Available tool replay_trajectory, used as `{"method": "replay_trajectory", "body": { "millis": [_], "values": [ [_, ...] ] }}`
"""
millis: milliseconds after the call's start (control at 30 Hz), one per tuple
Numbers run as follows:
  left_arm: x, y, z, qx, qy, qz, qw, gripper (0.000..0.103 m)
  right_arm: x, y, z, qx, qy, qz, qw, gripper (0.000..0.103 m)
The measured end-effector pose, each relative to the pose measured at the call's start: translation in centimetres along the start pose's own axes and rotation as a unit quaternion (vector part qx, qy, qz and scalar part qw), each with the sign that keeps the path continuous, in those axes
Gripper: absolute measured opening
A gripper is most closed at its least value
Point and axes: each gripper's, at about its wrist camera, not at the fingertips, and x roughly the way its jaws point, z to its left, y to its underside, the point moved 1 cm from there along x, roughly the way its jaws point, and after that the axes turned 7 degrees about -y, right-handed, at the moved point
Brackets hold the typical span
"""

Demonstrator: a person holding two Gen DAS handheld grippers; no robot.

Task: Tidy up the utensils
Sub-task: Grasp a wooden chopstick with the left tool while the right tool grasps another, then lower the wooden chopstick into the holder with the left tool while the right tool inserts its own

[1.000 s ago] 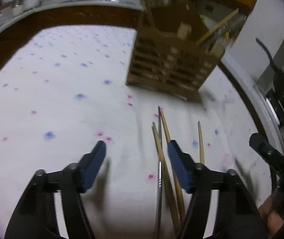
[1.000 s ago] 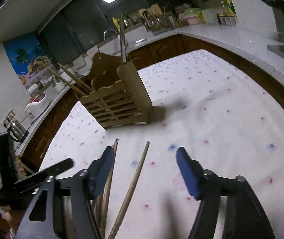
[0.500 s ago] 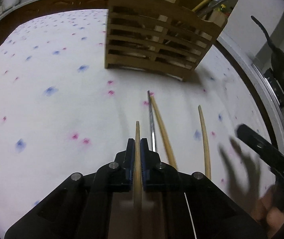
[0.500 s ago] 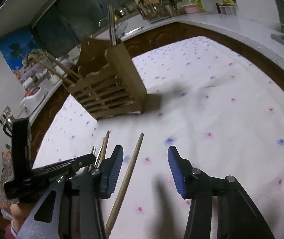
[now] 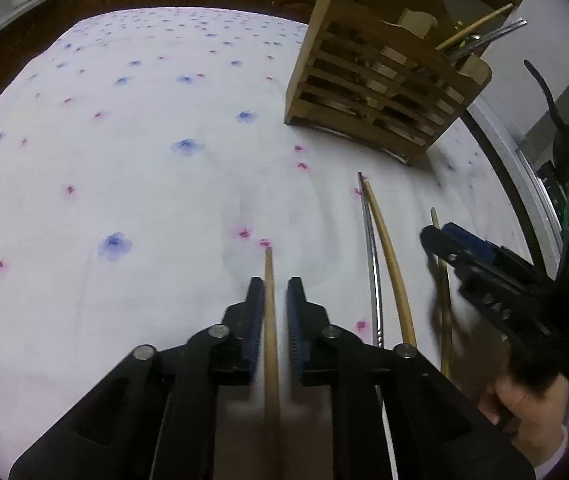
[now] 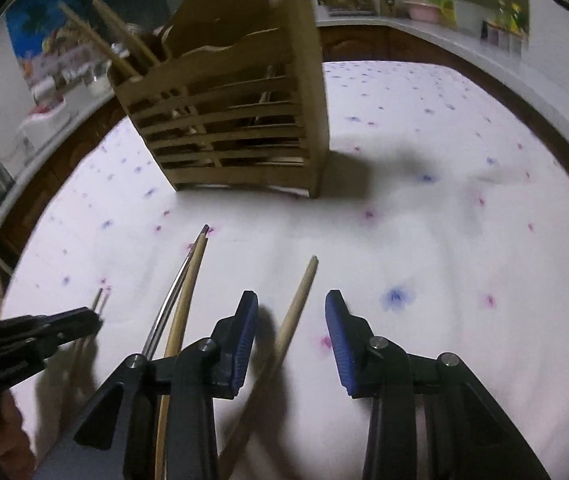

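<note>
Lying on the white flowered surface (image 5: 144,200) are four sticks, all pointing toward the wooden holder (image 5: 380,92) at the far side. Going left to right, the left gripper (image 5: 275,312) comes first. One wooden chopstick (image 5: 270,320) runs straight along between its fingers (image 5: 254,320). They have just eased a little and sit close on each side, with a thin gap on the right, so no squeeze shows. Next lie a metal chopstick (image 5: 374,264) and a curved wooden chopstick (image 5: 390,264), side by side. Last comes the right gripper (image 6: 290,340). Its fingers have been closing but stand apart around another wooden chopstick (image 6: 296,304), which slants between them, not yet pinched.
</note>
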Motion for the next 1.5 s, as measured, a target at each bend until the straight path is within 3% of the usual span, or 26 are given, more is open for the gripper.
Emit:
{"method": "replay_trajectory", "body": {
  "millis": [133,233,267,400,633,833,1167,1500],
  "values": [
    [-0.1,0.1,-1.3,0.038,-0.038,-0.016,0.9984,0.012,0.5,0.1,1.1,-0.039,0.033,-0.001,0.999,0.033],
    [0.0,0.2,-2.0,0.058,-0.059,-0.026,0.9962,0.007,0.3,0.1,0.9,-0.040,0.033,-0.002,0.999,0.021],
    [0.0,0.2,-2.0,0.062,-0.063,-0.027,0.9957,0.005,0.3,0.0,0.9,-0.039,0.033,-0.002,0.999,0.013],
    [-0.3,0.3,-1.3,0.051,-0.051,-0.020,0.9972,0.004,0.1,0.0,0.5,-0.017,0.012,0.000,1.000,0.006],
    [-4.2,0.7,-0.2,0.023,-0.017,-0.051,0.9983,0.004,-4.0,0.4,0.3,0.024,-0.058,-0.030,0.998,0.005],
    [-10.0,0.4,0.5,0.004,0.011,-0.110,0.9938,0.004,-10.5,-0.2,0.4,0.032,-0.095,-0.096,0.990,0.005],
    [-17.3,-0.7,1.6,-0.014,0.032,-0.190,0.9812,0.004,-18.5,-2.5,0.8,0.023,-0.126,-0.190,0.973,0.005],
    [-19.0,-1.1,1.9,-0.024,0.031,-0.220,0.9747,0.004,-19.8,-3.2,1.0,0.015,-0.124,-0.212,0.969,0.005]
  ]
}}
